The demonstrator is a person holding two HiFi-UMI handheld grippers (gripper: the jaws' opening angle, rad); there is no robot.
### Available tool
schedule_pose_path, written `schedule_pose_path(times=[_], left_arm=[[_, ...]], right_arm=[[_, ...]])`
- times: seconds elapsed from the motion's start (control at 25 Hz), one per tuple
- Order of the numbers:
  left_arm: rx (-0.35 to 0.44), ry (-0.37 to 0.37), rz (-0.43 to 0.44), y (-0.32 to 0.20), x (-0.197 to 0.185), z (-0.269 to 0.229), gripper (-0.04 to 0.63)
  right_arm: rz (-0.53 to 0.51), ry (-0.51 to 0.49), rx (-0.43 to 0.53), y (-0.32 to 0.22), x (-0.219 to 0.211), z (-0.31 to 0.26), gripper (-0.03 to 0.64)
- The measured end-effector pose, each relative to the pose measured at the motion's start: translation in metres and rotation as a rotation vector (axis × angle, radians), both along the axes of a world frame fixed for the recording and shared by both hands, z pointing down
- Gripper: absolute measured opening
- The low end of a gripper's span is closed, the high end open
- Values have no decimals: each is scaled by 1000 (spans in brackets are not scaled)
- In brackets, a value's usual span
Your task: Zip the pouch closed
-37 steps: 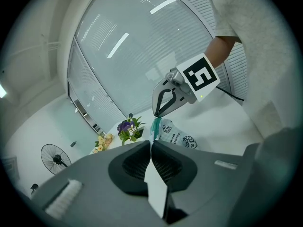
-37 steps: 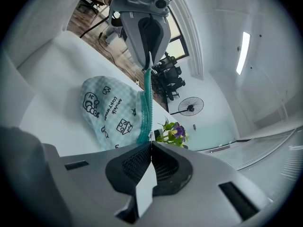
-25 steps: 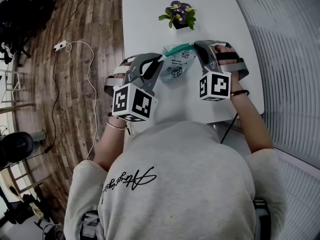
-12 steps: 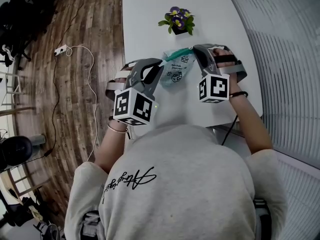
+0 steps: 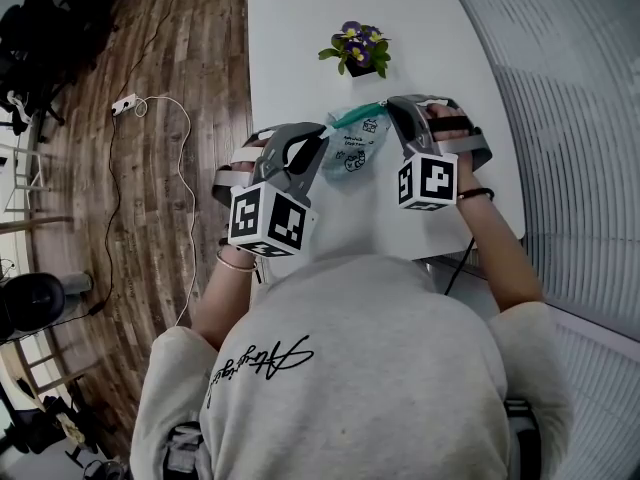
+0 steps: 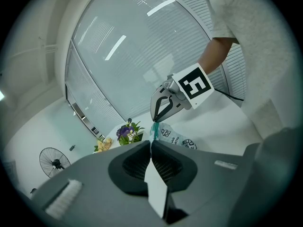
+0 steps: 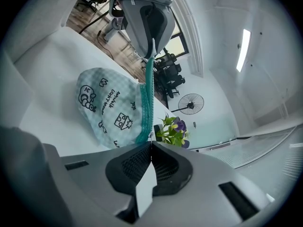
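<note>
The left gripper (image 6: 151, 143) and right gripper (image 7: 151, 144) are clamping opposite ends of the soft, checked pouch (image 7: 111, 108), pulling its toothed teal zipper (image 7: 148, 93) straight.

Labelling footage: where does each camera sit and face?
Head view: on the person's head, facing steeply down at the white table; shows shoulders, forearms, left tongs, right tongs.
Left gripper view: on the left tongs, facing the right tongs, right forearm and mint checked fabric pouch.
Right gripper view: on the right tongs, facing the left tongs.
Gripper views share pouch and purple potted flowers.
</note>
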State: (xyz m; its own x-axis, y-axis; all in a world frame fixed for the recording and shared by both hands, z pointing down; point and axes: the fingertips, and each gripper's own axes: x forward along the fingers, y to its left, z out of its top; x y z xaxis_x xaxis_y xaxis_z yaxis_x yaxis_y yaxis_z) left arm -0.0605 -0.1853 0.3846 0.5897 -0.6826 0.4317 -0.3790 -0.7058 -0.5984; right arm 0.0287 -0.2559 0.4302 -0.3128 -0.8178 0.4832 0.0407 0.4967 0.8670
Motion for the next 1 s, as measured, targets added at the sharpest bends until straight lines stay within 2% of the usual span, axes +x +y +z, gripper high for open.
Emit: schedule_pose_path(times=[0.32,1.0], left_arm=[[1,0,25,4,3,-2,11],[-17,60,55,10,10,-16,5]], right_arm=[[2,2,3,-2,0,1,5],[-10,-35,40,-6,0,-3,3]])
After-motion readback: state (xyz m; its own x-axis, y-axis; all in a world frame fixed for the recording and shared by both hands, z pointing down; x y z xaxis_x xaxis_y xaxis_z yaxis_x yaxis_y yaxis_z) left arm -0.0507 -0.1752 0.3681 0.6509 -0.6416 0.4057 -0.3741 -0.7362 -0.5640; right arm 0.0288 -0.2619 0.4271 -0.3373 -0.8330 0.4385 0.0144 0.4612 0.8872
